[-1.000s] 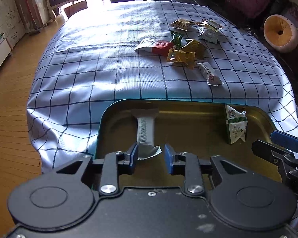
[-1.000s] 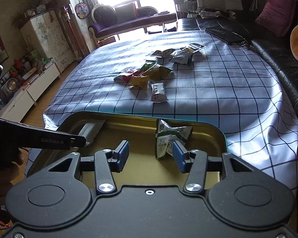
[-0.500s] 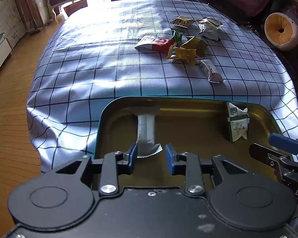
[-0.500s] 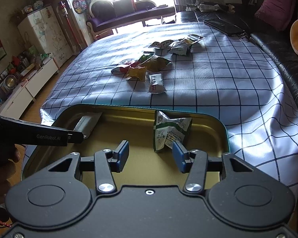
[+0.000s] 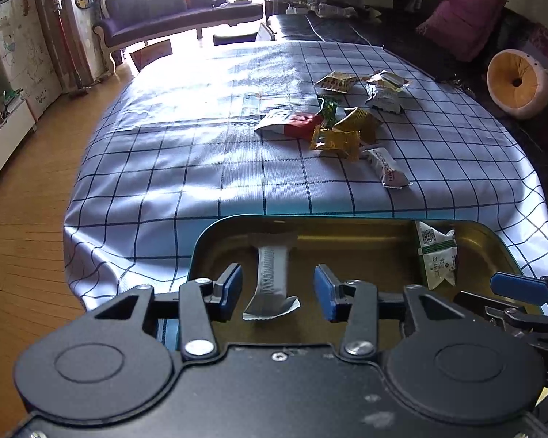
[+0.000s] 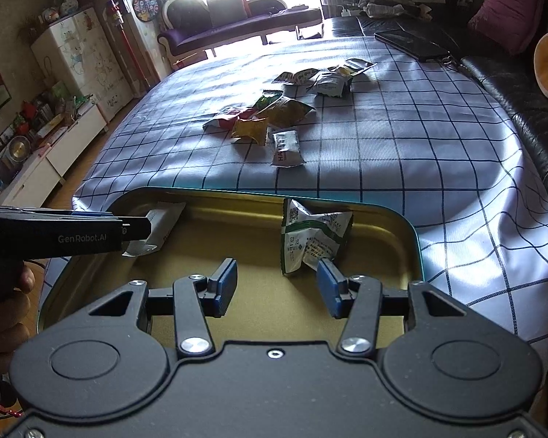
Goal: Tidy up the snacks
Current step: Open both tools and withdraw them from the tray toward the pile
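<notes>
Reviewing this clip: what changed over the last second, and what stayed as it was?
The left gripper let go of the grey snack stick: its jaws are opening, with the stick lying loose between them in the tin tray. Unchanged: the right gripper is open, the green-and-white packet sits in the tray, and the other snacks remain on the checked cloth.

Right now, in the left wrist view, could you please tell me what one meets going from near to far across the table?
Left gripper → silver stick-shaped packet → gold metal tray → white sachet with dark lettering → yellow crinkled wrapper → beige patterned packet
</notes>
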### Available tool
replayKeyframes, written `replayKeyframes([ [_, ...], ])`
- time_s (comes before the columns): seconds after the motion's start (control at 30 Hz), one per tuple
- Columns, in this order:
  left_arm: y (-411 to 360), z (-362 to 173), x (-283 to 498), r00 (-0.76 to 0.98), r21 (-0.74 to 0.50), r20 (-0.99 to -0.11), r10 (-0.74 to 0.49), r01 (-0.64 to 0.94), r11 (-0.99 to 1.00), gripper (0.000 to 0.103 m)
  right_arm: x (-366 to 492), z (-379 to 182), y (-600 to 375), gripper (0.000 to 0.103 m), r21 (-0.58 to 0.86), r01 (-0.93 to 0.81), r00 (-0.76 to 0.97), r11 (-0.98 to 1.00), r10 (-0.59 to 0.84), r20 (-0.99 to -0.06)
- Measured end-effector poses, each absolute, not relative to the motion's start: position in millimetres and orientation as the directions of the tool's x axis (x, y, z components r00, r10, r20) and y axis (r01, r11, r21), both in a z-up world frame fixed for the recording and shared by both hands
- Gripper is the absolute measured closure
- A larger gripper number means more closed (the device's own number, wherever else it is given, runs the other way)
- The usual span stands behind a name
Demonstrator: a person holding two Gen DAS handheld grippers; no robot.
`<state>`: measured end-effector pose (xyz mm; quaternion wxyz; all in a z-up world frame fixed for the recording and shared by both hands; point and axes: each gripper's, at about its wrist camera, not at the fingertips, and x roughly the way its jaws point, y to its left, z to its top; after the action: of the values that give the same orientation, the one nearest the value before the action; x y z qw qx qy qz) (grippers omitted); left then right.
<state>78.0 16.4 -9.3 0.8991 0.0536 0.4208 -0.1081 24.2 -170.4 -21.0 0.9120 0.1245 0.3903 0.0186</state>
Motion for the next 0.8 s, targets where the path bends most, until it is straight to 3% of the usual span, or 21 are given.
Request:
replayKeyframes([
  [0.8,30.5,-7.6,82.3,0.625,-0.103,-0.755,-0.198,0.186,0.977,0.051,27.6,-27.3,-172.5,0.046,0.248,0.078,0.673,0.966,0.133,-0.728],
])
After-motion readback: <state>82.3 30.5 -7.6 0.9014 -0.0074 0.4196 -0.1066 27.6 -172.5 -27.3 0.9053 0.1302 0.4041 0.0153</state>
